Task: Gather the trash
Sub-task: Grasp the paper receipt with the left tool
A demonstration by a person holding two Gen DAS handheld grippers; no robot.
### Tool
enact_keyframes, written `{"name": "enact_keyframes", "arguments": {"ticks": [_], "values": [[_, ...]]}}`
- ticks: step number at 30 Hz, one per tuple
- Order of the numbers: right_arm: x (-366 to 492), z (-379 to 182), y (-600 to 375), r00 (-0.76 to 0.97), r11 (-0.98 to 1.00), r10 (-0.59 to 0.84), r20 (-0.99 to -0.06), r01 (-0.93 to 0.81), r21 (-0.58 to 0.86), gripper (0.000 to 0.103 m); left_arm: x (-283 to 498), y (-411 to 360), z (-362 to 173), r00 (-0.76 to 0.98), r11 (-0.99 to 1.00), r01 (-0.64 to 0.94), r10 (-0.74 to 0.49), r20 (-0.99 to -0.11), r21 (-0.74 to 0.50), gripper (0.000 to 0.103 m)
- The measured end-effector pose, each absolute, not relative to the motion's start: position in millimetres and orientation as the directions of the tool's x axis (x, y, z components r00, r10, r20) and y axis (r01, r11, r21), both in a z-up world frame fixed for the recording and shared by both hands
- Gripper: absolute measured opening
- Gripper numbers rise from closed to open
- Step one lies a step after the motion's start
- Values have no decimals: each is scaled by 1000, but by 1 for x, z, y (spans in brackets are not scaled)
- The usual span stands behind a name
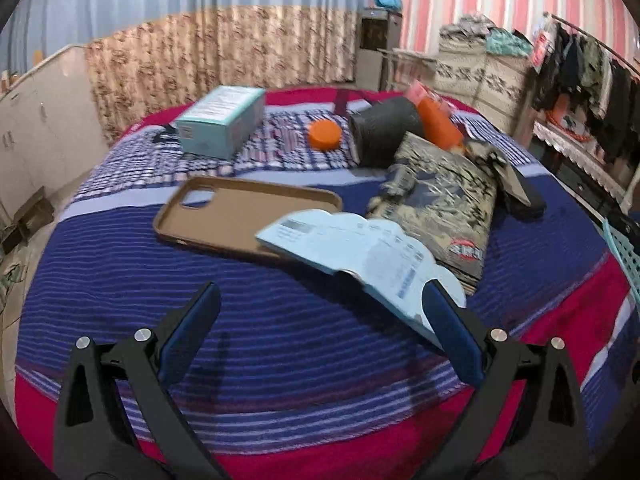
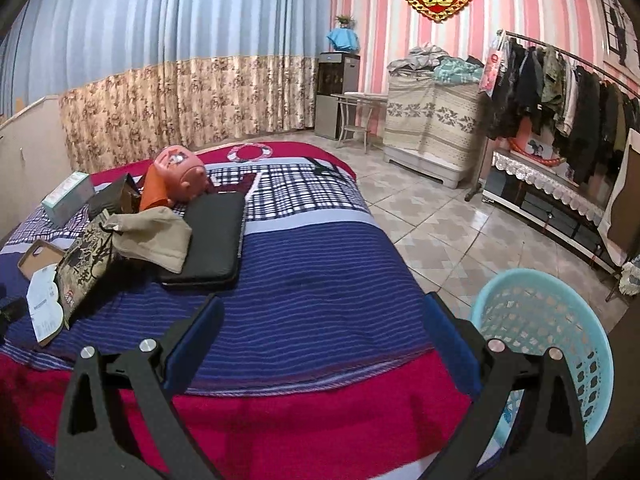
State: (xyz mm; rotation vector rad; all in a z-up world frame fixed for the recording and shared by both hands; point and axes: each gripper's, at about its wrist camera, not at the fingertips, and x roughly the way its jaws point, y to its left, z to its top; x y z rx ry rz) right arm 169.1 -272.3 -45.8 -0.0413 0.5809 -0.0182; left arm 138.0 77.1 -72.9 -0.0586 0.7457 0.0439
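Observation:
A flattened pale blue paper package (image 1: pixel 360 252) lies on the striped blanket, overlapping a brown phone case (image 1: pixel 240 216) and a camouflage garment (image 1: pixel 444 200). My left gripper (image 1: pixel 324 300) is open, its right finger just at the package's near end. The package also shows at the left edge of the right wrist view (image 2: pixel 44 304). My right gripper (image 2: pixel 324 312) is open and empty above the bare blanket. A turquoise plastic basket (image 2: pixel 560 320) stands on the floor beside the bed, at the gripper's right. A teal box (image 1: pixel 220 120) and an orange lid (image 1: pixel 325 134) lie farther back.
A black pouch (image 2: pixel 216 236), a tan cloth (image 2: pixel 156 236), an orange bottle (image 1: pixel 438 122), a dark cylinder (image 1: pixel 384 128) and a pink piggy bank (image 2: pixel 180 176) crowd the bed. A clothes rack (image 2: pixel 560 88) and covered cabinet (image 2: pixel 432 128) stand across the tiled floor.

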Motion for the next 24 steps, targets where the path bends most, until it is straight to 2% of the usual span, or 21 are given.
{"name": "enact_keyframes", "arguments": {"ticks": [5,8,10,14,16,19,21,24], "values": [[170,-47,-261,834,997,-21,-552,-20,-68,97,146,60,-76,707,999,-18,-7,-707,-28,95],[170,-49,-258,831,995,-30,-556,-26,-92,97,151,53,-83,669,998,25,-60,-741,-58,87],[169,-50,-258,831,994,-36,-556,-27,-105,97,155,49,-87,642,995,61,-102,-760,-81,76],[167,-48,-265,833,996,-36,-552,-15,-87,97,157,48,-82,650,993,66,-120,-751,-101,68],[167,-46,-267,834,997,-33,-551,-9,-73,97,160,49,-79,651,989,62,-142,-746,-134,56],[168,-45,-268,835,998,-36,-550,-3,-69,97,168,48,-72,665,990,47,-130,-736,-132,32],[168,-46,-268,835,998,-38,-549,-1,-70,97,172,48,-68,673,991,38,-122,-729,-131,22],[167,-45,-268,837,998,-38,-546,0,-70,97,176,48,-61,682,986,35,-141,-717,-161,19]]}}
